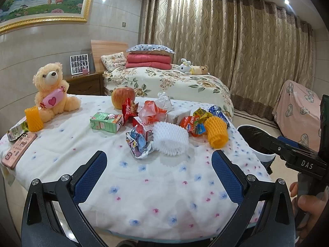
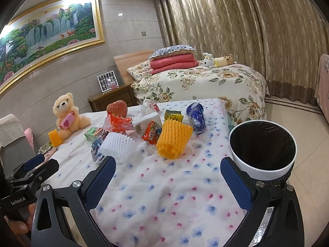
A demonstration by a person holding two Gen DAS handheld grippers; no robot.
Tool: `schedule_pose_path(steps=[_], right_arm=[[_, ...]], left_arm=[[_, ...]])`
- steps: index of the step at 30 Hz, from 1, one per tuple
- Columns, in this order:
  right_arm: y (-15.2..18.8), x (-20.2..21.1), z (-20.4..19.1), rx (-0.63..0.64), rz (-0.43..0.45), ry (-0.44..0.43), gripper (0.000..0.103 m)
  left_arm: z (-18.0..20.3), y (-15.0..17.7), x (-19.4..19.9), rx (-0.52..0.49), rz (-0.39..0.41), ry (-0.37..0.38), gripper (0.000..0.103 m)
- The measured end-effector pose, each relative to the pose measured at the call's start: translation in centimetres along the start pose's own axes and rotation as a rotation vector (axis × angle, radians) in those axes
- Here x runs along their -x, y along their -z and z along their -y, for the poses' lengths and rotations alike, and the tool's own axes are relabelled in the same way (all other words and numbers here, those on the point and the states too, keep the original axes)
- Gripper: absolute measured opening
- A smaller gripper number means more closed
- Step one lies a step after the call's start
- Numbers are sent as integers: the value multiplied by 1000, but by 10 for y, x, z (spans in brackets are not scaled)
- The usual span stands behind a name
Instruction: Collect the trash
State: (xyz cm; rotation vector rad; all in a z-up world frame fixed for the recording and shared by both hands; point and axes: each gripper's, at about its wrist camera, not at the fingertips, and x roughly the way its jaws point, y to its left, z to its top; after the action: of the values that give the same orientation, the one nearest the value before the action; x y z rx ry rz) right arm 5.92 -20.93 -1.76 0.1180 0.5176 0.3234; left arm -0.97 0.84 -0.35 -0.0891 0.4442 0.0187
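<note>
Several pieces of trash lie heaped at the middle of the tabletop before us: a white foam fruit net touching a crumpled silver wrapper, a yellow foam net just beside an orange snack packet, a blue foil bag, a green drink carton and a red-and-clear plastic bag. A second yellow net stands apart at the left edge, beside a teddy bear and near a pink phone. An apple sits behind the heap.

We hold the left gripper spread wide and empty over the flowered cloth, short of the white net. Our right gripper is likewise spread and empty, its right finger close to the bin, a white bin with a black liner that stands on the floor just off the tabletop's right edge. A hand grips the right tool's handle at the margin of the left view.

Beyond the tabletop stand a bed with folded red quilts, a wooden nightstand, patterned curtains and a framed waterfall painting.
</note>
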Motion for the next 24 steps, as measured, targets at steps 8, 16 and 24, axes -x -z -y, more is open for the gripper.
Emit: schedule_pose_path(steps=[8,16,24], right_arm=[[1,0,-1,-2,-1,-1,102],[1,-1,-1,-1,0,-2,102],[2,-1,-1,-3,-2,-3,102]], left_arm=[[0,1,-1,1,-2,-2,103],[-1,2,-2,2,-3,-1,103],[0,2,-2,1,-5,0,103]])
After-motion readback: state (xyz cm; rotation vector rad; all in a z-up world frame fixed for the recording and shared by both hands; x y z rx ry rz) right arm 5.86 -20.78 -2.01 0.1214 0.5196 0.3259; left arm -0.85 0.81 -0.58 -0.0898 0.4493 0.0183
